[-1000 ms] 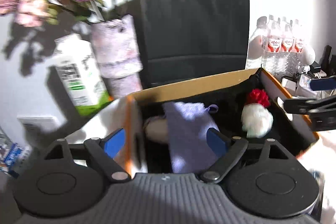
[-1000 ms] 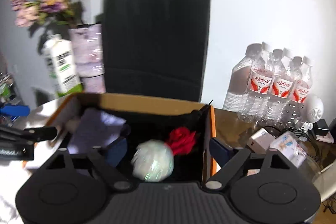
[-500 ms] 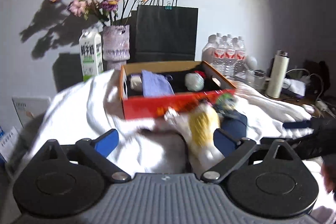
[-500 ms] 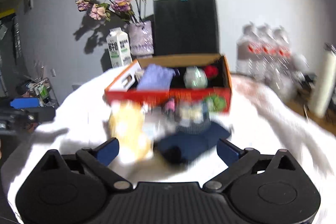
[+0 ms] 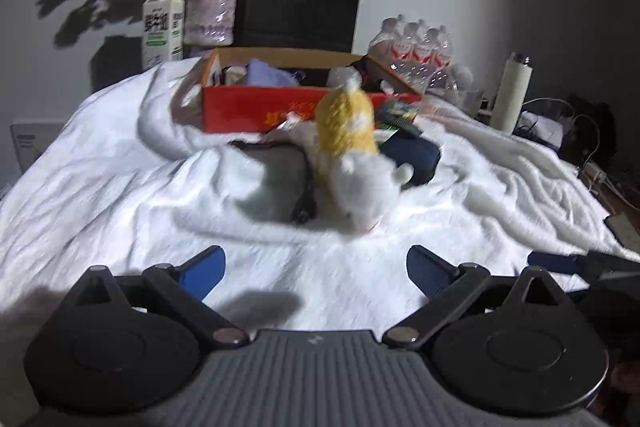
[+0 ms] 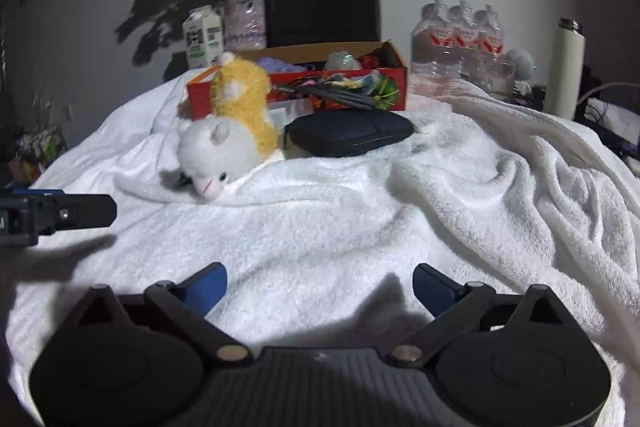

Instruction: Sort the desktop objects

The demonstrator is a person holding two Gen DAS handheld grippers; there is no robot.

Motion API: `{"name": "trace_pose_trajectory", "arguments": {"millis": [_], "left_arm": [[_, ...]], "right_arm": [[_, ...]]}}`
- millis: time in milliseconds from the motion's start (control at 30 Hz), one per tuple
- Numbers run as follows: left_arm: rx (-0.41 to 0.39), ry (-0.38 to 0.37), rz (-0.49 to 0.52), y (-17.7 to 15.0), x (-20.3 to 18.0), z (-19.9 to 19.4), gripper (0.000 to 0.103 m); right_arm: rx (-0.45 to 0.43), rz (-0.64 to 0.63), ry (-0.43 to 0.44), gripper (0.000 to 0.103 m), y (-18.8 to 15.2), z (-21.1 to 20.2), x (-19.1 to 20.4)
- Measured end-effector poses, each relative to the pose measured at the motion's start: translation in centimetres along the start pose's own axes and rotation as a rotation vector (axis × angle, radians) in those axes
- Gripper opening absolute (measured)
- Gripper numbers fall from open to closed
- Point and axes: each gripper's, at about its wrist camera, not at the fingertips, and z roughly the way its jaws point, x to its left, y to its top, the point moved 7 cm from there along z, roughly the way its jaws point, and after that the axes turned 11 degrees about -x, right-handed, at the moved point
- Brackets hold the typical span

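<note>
The red box point(image 6: 304, 95) stands at the far side of the white towel point(image 6: 360, 227), and everything else is placed from it. Its front wall carries yellow characters, too blurred to read. Inside lie a lilac cloth point(image 5: 266, 73), a pale round ball point(image 6: 340, 61) and something dark red near the right end; the rest of its contents cannot be made out. Behind the box on the left stands a milk carton point(image 6: 203, 41) with dark characters and a green band, not legible. Next to it is a vase of pink and purple flowers point(image 6: 244, 21), and directly behind the box a black paper bag point(image 6: 324, 3). To the right of the box stand water bottles with red labels point(image 6: 460, 39), their writing unreadable, and further right a white flask point(image 6: 566, 67).

In front of the box, on the towel, a yellow and white plush toy point(image 6: 232, 131) lies head down, with a dark blue pouch point(image 6: 352, 133) just beside it on the right. A multicoloured bundle point(image 6: 360, 91) leans against the box front.

The left gripper point(image 5: 316, 275) and the right gripper point(image 6: 320, 285) hover over bare towel on the near side, well apart from the box, both spread wide and holding nothing.
</note>
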Motion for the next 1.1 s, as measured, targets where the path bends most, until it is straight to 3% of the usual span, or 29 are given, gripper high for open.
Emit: {"name": "trace_pose_trajectory", "arguments": {"millis": [100,300,333,400,433,633,700,800,867,900,967,1000,1033,1100], "left_arm": [[-0.047,-0.025,0.011,2.4,-1.4,3.2,0.100],[0.008,-0.004,0.006,5.5,-2.0,12.0,0.087],[0.022,0.013,0.011,5.5,-1.8,13.0,0.082],[0.045,0.002,-0.028,5.3,-1.3,14.0,0.055],[0.048,-0.030,-0.075,5.1,-1.0,13.9,0.047],[-0.003,-0.065,-0.196,5.7,1.1,8.8,0.044],[-0.044,-0.071,-0.231,6.6,2.4,6.8,0.044],[-0.065,-0.054,-0.256,7.0,4.0,4.9,0.044],[-0.066,-0.033,-0.266,7.0,4.9,4.3,0.045],[-0.064,-0.025,-0.268,6.8,5.3,4.1,0.045],[-0.049,-0.006,-0.286,6.4,6.0,4.0,0.045],[-0.039,-0.001,-0.288,6.1,6.2,4.0,0.045],[-0.033,0.003,-0.288,5.9,6.3,4.0,0.045],[-0.026,0.007,-0.289,5.5,6.4,3.7,0.045]], "right_arm": [[-0.004,0.056,-0.014,0.099,0.3,0.2,-1.0],[-0.020,0.014,-0.025,0.099,0.5,0.4,-1.5],[-0.024,0.018,-0.021,0.099,0.7,0.5,-1.7],[-0.030,0.026,-0.013,0.099,1.4,0.8,-2.0],[-0.041,0.020,-0.005,0.098,2.0,0.9,-2.2],[-0.157,-0.116,0.032,0.092,7.7,4.2,-2.0],[-0.166,-0.080,0.047,0.091,9.9,6.6,-2.2],[-0.141,0.087,0.112,0.090,12.7,11.1,-2.7],[-0.104,0.200,0.111,0.084,13.9,14.5,-3.5],[-0.082,0.242,0.094,0.074,14.2,16.2,-4.0],[-0.035,0.312,0.067,0.045,14.0,19.2,-5.0],[-0.011,0.337,0.057,0.011,13.6,20.1,-5.3],[-0.013,0.346,0.046,0.005,13.4,20.2,-5.4],[-0.056,0.319,0.036,0.004,13.4,19.1,-5.2]]}}
